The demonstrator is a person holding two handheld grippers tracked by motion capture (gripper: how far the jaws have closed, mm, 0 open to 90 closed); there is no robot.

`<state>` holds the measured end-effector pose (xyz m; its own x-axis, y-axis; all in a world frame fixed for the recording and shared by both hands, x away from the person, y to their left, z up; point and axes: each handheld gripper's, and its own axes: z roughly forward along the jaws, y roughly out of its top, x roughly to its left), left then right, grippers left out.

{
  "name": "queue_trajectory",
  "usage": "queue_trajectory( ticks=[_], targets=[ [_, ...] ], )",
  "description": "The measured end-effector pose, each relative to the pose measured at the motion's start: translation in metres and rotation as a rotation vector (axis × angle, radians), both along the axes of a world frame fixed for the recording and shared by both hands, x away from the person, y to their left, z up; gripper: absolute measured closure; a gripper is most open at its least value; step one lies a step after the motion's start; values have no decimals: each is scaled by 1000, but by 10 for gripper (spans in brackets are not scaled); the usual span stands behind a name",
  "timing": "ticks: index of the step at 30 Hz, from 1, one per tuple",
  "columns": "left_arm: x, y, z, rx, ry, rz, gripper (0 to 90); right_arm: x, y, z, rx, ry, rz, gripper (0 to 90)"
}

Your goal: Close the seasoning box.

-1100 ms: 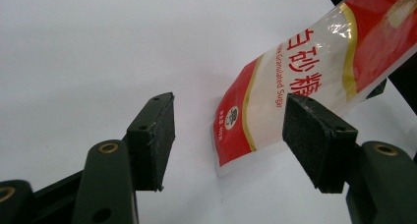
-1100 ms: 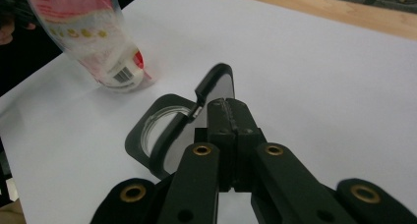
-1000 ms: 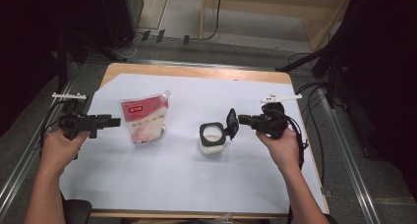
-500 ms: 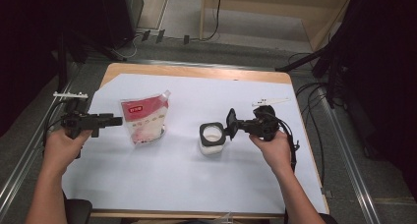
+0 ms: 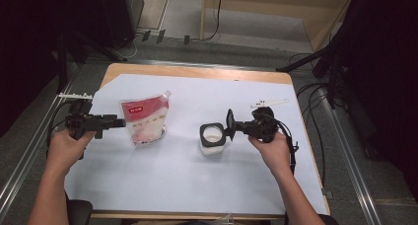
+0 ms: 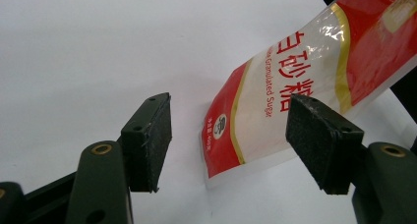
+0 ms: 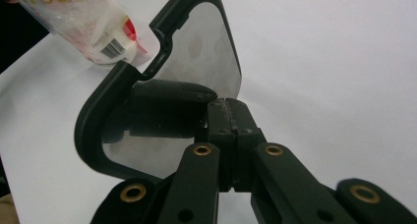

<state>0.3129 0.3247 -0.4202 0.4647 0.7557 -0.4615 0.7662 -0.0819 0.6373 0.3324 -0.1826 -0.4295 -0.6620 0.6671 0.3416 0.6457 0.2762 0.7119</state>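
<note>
The sugar bag (image 5: 144,119) stands at 3 o'clock from the wide left fingers (image 6: 156,135); the right gripper (image 5: 230,127) pinches the jar lid (image 7: 162,86).

right tool (image 5: 229,126) + lid (image 5: 229,122) | moved leftward | now beside container (image 5: 212,138)

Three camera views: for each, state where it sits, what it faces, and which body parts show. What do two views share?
High view: above the table, looking down; forearms, left gripper, right gripper, container.
Left gripper view: on the left gripper, open jaws facing the sugar pouch.
Right gripper view: on the right gripper, shut on the lid.
Shared: the pouch.
</note>
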Motion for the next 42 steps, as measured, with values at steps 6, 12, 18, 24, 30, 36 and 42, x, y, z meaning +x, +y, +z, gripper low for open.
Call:
queue_trajectory(
  ticks=[6,12,18,24,30,36,42],
  targets=[
    [0,-1,-2,7,20,4,350,-2,3,0,4,10,11,900],
    [1,0,-3,6,22,6,349,-3,8,0,-1,-1,25,900],
    [1,-1,-3,10,21,1,350,-5,10,1,2,-8,35,900],
    [2,-1,-4,16,21,-2,350,-6,15,2,1,-13,48,900],
    [2,0,-4,17,19,-7,350,-9,23,0,-8,-13,78,900],
    [1,0,-4,20,14,-7,352,-11,32,-2,-27,-9,106,900],
    [2,-1,-4,20,15,-6,352,-14,40,-3,-40,-7,130,900]
  ],
)
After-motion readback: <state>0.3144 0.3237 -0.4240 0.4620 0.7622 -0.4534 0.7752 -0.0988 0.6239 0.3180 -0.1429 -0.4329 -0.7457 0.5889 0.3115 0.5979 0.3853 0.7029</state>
